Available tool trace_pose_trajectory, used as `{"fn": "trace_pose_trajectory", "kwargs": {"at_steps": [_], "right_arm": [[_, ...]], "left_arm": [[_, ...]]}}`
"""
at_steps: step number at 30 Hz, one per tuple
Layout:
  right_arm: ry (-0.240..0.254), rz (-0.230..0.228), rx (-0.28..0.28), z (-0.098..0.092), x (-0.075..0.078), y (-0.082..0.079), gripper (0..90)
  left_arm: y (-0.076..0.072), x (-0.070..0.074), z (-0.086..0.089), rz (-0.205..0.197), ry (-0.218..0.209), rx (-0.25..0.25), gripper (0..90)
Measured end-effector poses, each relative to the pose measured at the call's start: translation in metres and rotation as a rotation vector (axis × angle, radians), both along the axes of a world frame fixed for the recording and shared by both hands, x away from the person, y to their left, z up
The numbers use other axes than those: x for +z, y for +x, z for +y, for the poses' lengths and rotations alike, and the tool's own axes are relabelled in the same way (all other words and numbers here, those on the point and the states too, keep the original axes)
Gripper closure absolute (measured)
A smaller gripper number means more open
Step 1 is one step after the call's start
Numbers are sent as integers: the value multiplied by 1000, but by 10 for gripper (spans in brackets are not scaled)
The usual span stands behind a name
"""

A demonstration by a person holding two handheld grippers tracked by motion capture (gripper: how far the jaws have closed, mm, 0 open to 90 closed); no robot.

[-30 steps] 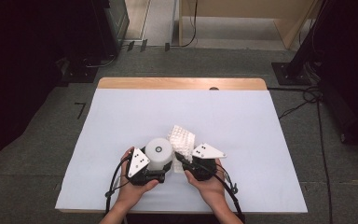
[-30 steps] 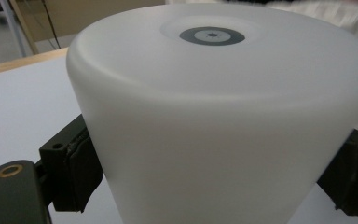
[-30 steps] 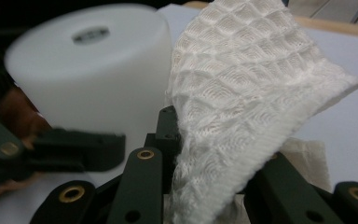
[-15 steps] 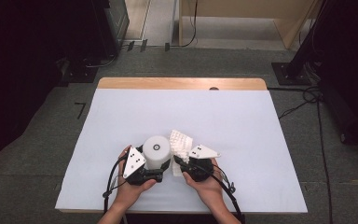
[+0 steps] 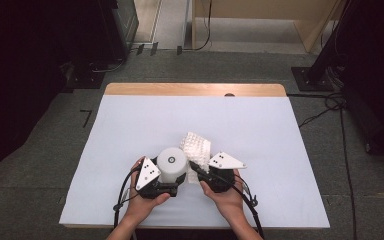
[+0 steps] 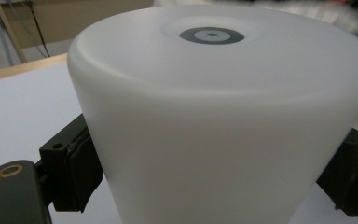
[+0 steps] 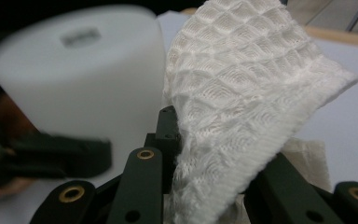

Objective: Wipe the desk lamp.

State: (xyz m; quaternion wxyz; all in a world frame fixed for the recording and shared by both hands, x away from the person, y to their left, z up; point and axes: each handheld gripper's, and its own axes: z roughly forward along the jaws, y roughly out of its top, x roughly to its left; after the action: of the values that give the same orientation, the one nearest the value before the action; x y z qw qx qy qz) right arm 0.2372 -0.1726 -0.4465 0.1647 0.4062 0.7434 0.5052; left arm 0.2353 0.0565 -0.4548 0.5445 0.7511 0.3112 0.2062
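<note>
I see one smooth white plastic cylinder (image 5: 172,164) standing upright, axis vertical, at the table's (image 5: 130,120) six o'clock, my left gripper (image 5: 166,186) clamped on its sides, while my right gripper (image 5: 196,169) pinches one white waffle-weave cloth (image 5: 196,146) at the cylinder's three o'clock.

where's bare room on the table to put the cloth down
The white table cover lies bare across its far half up to the wooden edge, and down both side margins. It is crowded near the front middle: the left gripper clamps the white cup, the right gripper pinches the waffle cloth.
</note>
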Motion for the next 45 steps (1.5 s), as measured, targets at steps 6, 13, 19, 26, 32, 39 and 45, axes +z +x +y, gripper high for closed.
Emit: {"fn": "trace_pose_trajectory", "kwargs": {"at_steps": [6,13,19,26,32,39,45], "right_arm": [[-37,59,1,8,-14,4,737],[42,-32,-4,-4,14,-4,736],[17,18,4,-3,2,2,737],[1,49,-30,-11,-8,10,736],[18,60,-75,-25,-9,14,736],[-6,53,-66,-21,-12,13,736],[-14,54,-66,-19,-14,14,735]], "left_arm": [[2,-3,3,1,9,13,89],[4,-11,-4,32,48,5,89],[-1,2,-2,-6,1,-11,89],[10,-12,9,-9,19,74,88],[18,-23,10,15,61,90,86],[12,-16,15,-15,41,120,33],[5,-10,9,23,24,216,0]]}}
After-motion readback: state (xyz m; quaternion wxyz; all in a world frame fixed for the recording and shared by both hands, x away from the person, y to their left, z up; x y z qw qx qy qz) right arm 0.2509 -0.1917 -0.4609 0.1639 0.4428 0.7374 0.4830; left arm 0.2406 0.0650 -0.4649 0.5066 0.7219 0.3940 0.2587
